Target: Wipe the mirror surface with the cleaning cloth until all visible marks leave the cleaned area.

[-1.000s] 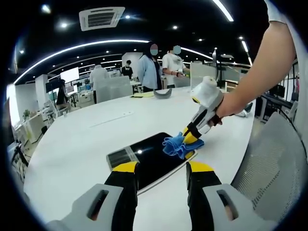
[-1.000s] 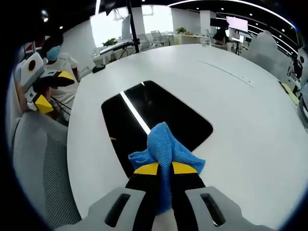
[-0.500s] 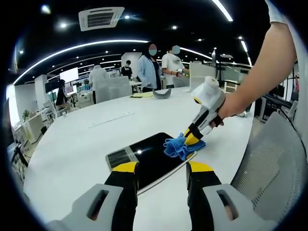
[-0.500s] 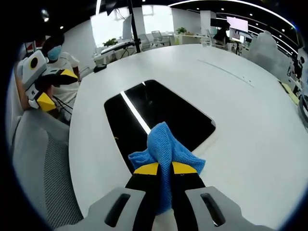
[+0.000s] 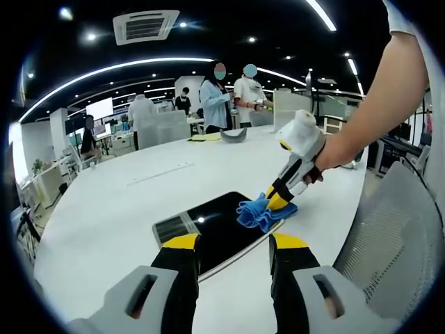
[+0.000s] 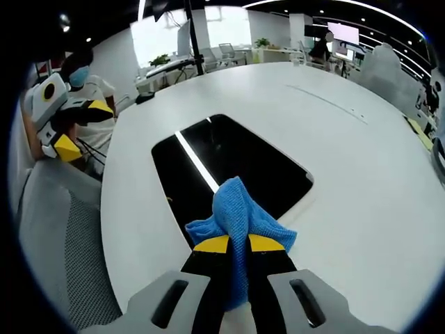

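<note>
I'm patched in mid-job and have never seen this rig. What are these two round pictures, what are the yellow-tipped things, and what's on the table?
A person holds a two-jaw gripper in each hand; each carries a fisheye camera looking along its jaws. In the left gripper view, the left gripper hangs open above the white table. The right gripper, coming in from the right, is shut on the blue cleaning cloth, pressing it on the dark mirror. The right gripper view shows the same cloth from behind its jaws.
</note>
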A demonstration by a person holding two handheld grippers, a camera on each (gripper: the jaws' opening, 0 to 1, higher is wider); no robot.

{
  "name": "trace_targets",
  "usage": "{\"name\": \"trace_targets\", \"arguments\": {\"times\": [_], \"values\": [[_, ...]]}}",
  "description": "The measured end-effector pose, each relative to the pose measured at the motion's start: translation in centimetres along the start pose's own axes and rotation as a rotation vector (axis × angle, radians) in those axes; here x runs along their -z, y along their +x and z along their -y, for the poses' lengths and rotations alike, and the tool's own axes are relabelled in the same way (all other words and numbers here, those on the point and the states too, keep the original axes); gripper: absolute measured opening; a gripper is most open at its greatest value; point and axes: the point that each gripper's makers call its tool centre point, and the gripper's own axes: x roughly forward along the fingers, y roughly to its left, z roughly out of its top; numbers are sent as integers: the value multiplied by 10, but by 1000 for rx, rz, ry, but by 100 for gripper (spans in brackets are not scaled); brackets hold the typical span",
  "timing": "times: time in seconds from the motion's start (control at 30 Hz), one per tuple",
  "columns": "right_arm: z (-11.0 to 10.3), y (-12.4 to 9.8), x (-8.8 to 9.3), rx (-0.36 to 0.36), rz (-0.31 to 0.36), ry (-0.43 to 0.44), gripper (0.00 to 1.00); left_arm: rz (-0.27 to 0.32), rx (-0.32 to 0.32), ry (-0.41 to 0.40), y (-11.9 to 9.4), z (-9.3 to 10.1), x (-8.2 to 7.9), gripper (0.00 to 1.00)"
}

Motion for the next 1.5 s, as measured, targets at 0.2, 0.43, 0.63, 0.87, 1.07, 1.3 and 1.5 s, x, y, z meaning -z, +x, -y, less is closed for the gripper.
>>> {"name": "trace_targets", "arguments": {"times": [0.2,0.43,0.63,0.87,1.07,1.3,1.5], "values": [[-1,0,0,9,-1,-31,3,0,3,0,0,0,0,38],[-7,3,-3,3,1,-107,3,-2,2,-1,0,0,1,38],[-6,4,-4,-3,1,-112,3,-3,2,-2,0,0,1,38],[-6,5,-4,-9,8,-95,3,-3,-1,-1,0,0,1,38],[-7,6,-5,-12,11,-90,3,-3,-2,-2,0,-1,1,38],[-8,7,-7,-16,10,-93,3,-3,-1,-1,0,0,1,38],[-10,10,-9,-21,10,-94,3,-1,-3,-1,0,-1,1,38]]}}
